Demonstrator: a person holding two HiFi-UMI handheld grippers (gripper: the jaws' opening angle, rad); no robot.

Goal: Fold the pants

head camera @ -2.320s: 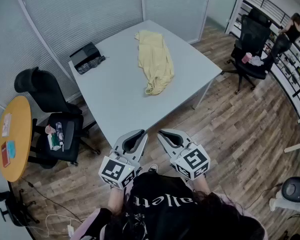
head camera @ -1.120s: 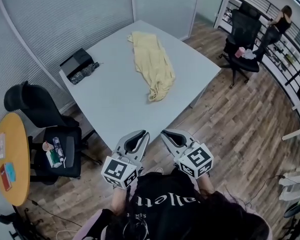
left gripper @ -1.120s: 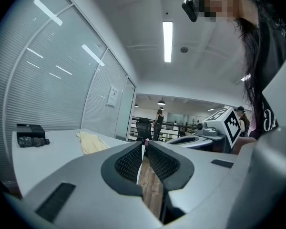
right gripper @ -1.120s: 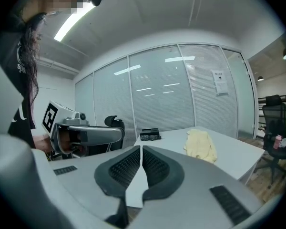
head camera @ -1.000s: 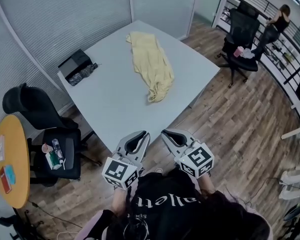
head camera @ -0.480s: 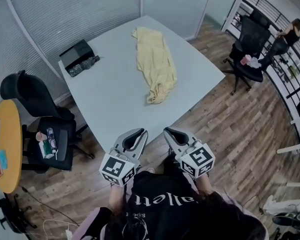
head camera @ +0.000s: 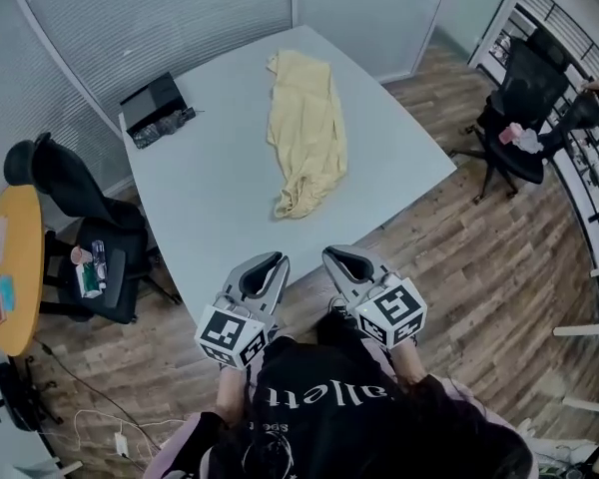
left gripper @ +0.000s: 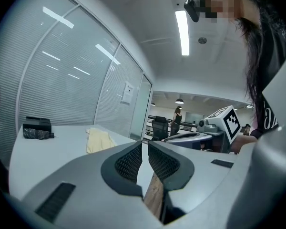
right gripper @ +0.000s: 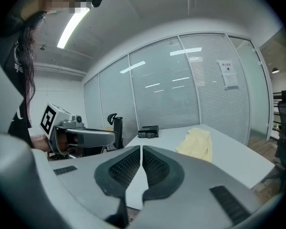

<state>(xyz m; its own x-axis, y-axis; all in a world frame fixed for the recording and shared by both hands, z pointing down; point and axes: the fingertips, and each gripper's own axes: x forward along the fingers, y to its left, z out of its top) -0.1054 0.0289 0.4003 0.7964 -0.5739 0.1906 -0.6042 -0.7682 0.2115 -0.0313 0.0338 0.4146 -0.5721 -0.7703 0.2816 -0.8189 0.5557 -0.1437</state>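
Note:
Pale yellow pants (head camera: 305,128) lie crumpled lengthwise on the light grey table (head camera: 220,203), and show small in the left gripper view (left gripper: 98,140) and the right gripper view (right gripper: 196,144). My left gripper (head camera: 277,258) is shut and empty, held just off the table's near corner. Beside it, my right gripper (head camera: 331,253) is also shut with nothing in it. Both point toward the table and stay well short of the pants. In the left gripper view (left gripper: 144,146) and the right gripper view (right gripper: 141,150) the jaws meet with no gap.
A black box (head camera: 153,97) with a dark bundle (head camera: 161,129) beside it sits at the table's far left corner. Black office chairs stand at the left (head camera: 75,196) and right (head camera: 524,98). A round orange table (head camera: 8,267) is at far left. Cables lie on the wooden floor.
The table and pants have drawn closer and shifted in the head view as I stepped toward the table. Both grippers stay shut, side by side.

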